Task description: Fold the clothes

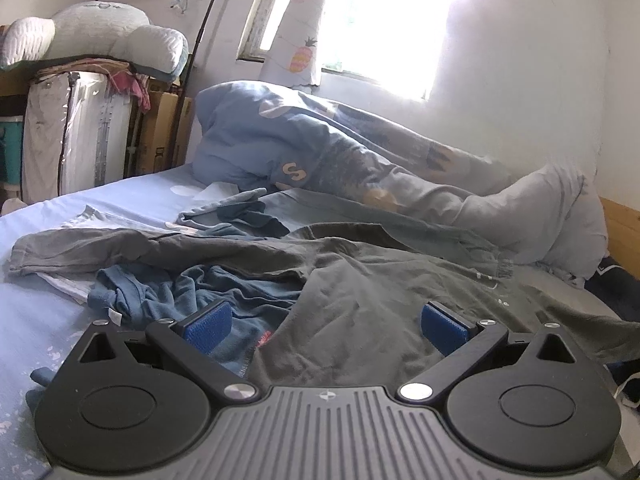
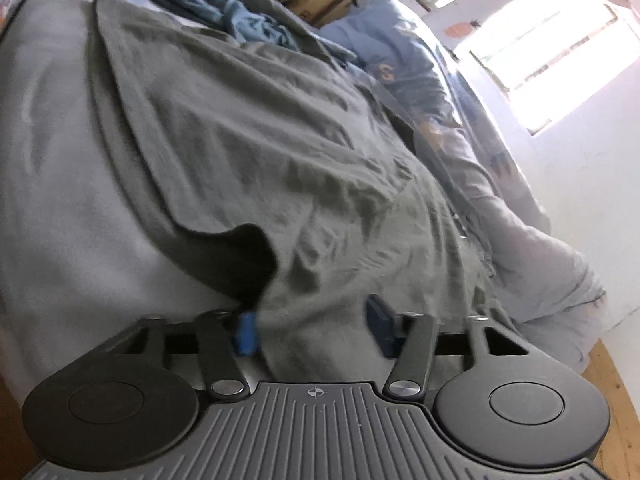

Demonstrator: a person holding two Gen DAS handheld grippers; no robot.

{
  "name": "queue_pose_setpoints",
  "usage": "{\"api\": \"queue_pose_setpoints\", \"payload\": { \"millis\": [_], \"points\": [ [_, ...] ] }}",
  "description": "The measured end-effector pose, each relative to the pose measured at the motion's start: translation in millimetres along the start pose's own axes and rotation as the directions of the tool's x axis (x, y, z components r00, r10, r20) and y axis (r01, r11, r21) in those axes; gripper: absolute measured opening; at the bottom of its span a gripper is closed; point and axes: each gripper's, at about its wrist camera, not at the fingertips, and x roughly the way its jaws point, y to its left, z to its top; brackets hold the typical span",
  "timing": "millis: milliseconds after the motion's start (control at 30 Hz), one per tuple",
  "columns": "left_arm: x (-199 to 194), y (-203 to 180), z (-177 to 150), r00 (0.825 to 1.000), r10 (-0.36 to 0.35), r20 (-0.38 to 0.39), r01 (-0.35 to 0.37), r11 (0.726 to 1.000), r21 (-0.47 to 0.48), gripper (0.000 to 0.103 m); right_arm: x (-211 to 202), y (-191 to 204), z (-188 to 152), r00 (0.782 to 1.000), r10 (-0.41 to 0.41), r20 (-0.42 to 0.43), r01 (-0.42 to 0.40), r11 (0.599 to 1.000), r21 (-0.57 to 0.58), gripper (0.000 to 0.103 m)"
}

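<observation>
Spread across the bed with its pale blue sheet (image 1: 36, 320) lies a large dark grey cotton T-shirt (image 1: 360, 312), wrinkled and mostly flat, its long sleeve edge running off to the left. The left tool (image 1: 324, 326) hovers low over the shirt with its blue-padded fingers (image 1: 208, 326) set wide apart and nothing between them. Just beside its left finger a crumpled blue garment with red print (image 1: 192, 292) lies partly under the grey shirt's edge. Further back sits a rumpled blue duvet with pale letter patches (image 1: 288, 140), against the white wall below a bright window (image 1: 384, 24).

In the right wrist view the same grey T-shirt (image 2: 248, 152) fills the frame, and the right tool (image 2: 316, 326) is at its near hem: the fingers stand apart with a bunched fold of grey cloth between them, though the pads do not yet press it together.
</observation>
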Motion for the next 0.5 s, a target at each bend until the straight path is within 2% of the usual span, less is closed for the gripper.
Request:
{"api": "queue_pose_setpoints", "payload": {
  "millis": [33,100,233,367,500],
  "points": [
    [0.3,1.0,0.5,1.0,0.001,0.0,-0.001,1.0,-0.007,0.103,-0.4,2.6,-1.2,1.0,0.004,-0.005,-0.004,1.0,0.004,0.019],
    [1.1,2.9,2.1,1.0,0.002,-0.001,-0.002,1.0,-0.024,0.103,-1.1,5.4,-3.6,1.0,0.002,-0.017,-0.001,0.999,0.038,0.009],
    [0.0,4.5,3.9,1.0,0.001,0.006,-0.001,1.0,-0.03,0.103,-5.5,-1.8,5.3,0.999,0.04,-0.036,-0.034,0.988,0.153,0.005],
    [0.1,6.1,5.6,1.0,0.002,0.01,-0.002,0.999,-0.034,0.103,-21.7,1.0,18.1,0.995,0.096,-0.001,-0.095,0.989,0.117,0.004],
    [1.1,5.4,5.7,1.0,0.009,0.009,-0.008,0.999,-0.041,0.103,-30.6,8.2,24.7,0.994,0.113,0.013,-0.113,0.989,0.097,0.004]
  ]
}}
